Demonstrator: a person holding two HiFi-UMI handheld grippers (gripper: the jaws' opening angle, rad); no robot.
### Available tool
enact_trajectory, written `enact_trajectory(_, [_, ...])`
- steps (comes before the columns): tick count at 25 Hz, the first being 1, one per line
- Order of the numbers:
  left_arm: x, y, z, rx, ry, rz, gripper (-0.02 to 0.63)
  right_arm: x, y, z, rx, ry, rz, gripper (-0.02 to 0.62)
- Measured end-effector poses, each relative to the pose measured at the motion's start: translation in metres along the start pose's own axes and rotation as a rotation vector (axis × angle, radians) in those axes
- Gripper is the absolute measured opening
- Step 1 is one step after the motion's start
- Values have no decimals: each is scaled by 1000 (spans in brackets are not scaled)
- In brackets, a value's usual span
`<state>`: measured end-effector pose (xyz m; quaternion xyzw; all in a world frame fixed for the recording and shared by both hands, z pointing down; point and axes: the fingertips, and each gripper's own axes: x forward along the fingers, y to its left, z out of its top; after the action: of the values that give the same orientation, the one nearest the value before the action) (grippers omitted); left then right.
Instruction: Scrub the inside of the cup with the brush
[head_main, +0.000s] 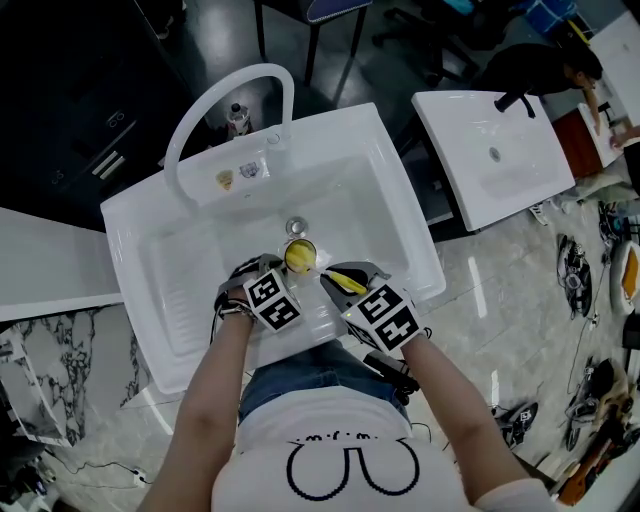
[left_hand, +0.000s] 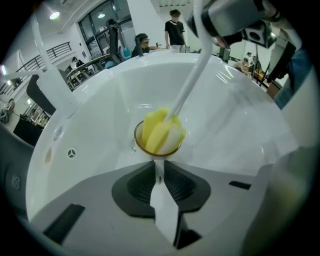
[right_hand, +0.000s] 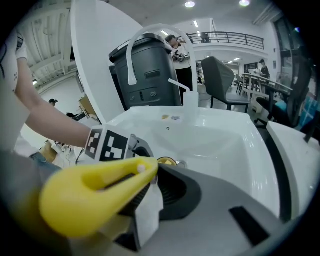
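**Yellow brush head set inside cup over white sink**

Yellow and white, the head of the brush (left_hand: 160, 131) is seen sunk in the mouth of the cup (head_main: 300, 256). The cup is held low over the basin of the white sink (head_main: 190, 270), just in front of the drain (head_main: 295, 227) and below the arched white faucet (head_main: 215, 95). Whether the basin floor is touched by the cup cannot be told. The cup is gripped by the left gripper (left_hand: 159, 167), whose jaws are drawn nearly together and pinched on a thin part at the cup's near side. Which part that is cannot be made out. The brush's white shaft is slanted up and to the right out of the cup toward the right gripper (right_hand: 150, 172), whose jaws are clamped on the thick yellow handle. Both grippers are held close side by side above the sink's front edge. A second sink (head_main: 490, 150) is seen well apart at the right.
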<state>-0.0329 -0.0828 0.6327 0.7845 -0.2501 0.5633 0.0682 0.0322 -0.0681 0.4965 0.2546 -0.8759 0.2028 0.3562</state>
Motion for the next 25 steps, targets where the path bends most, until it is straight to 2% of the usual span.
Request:
enact_trajectory(7, [-1,-7,4,30,2,3,65,33,-8,-17,-29,90,-23,46])
enact_trajectory(12, [-1,-7,4,21,2,6,65,21,-8,-9,-59,69,-45,43])
enact_trajectory(20, [-1,-5,3,3,2,1,64,-26,-20,0,6,-6,-107,43])
enact_trajectory(25, [-1,-3,4,3,-5,-4,65,-8,-22,-9,8,28,-118,43])
